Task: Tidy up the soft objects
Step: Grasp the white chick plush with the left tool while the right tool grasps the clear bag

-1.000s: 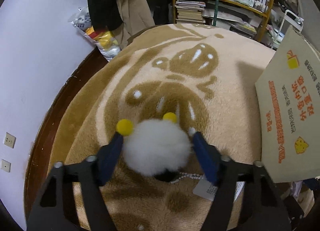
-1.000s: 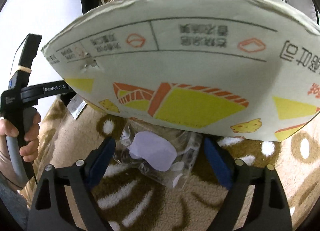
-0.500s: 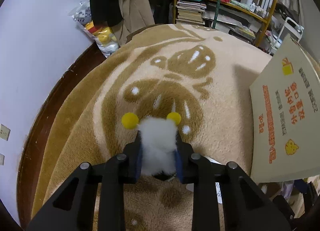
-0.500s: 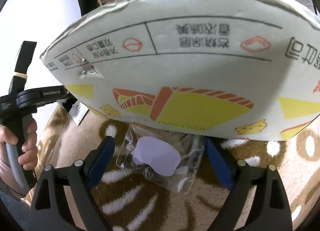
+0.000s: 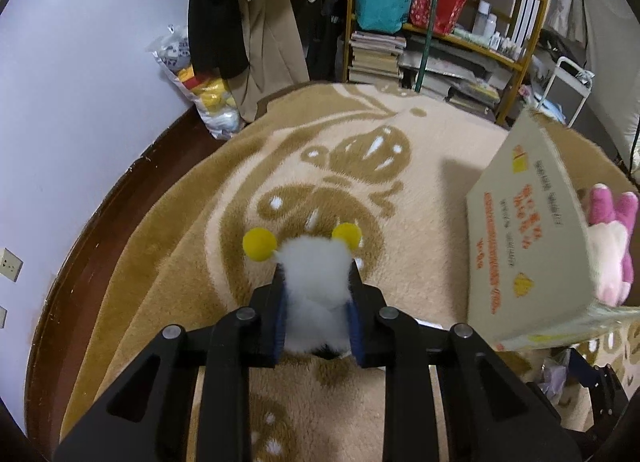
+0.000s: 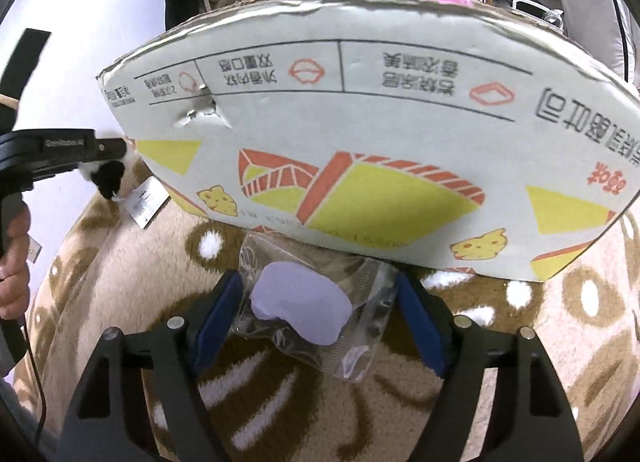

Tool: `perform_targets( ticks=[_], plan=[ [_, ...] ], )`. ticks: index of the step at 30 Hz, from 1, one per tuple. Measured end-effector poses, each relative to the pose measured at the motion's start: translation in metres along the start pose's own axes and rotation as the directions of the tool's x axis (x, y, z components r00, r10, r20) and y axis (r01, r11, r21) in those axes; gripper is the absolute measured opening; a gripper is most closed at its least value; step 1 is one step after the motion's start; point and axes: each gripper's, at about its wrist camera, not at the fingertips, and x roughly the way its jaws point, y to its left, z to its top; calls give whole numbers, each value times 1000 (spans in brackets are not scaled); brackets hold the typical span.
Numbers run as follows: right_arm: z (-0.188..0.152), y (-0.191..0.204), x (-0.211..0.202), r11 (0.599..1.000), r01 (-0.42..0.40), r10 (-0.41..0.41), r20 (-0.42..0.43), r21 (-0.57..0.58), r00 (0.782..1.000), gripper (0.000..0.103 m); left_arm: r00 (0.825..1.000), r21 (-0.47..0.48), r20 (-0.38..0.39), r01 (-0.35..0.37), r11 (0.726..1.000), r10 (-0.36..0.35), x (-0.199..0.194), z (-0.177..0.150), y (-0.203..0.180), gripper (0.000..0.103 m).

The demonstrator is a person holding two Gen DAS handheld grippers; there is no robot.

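Working over the big tan blanket (image 5: 420,190) that fills the middle of both views, we are aiming each soft thing at the cardboard box (image 5: 524,230) standing at the right of the left wrist view and filling the upper half of the right wrist view. A pink plush (image 5: 612,238) is already sitting inside it at the far right edge, so we are judging the box to be the collecting place.

In the lower centre of the left wrist view, the left tongs (image 5: 316,286) are clamped together on the white fluffy toy (image 5: 316,274), squeezing its body narrow, its two yellow pompoms poking out above the tips. We are advising a steady squeeze and a high carry over the box rim, since its paper tag (image 6: 146,202) is dangling and could snag.

At the lower centre of the right wrist view, the right tongs (image 6: 320,302) have just been closing around the clear plastic packet (image 6: 316,310) holding something lilac. The pads are standing beside its edges; we cannot tell whether they are pressing yet. Slippery film is calling for a slow, centred pinch.
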Motion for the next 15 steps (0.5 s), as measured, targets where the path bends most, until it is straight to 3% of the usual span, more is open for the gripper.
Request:
perform_targets(
  ticks=[15],
  plan=[
    [14, -37, -88, 998, 1, -11, 181, 56, 983, 81, 986, 52, 152, 64, 997, -71, -91, -27, -25, 23]
  ],
)
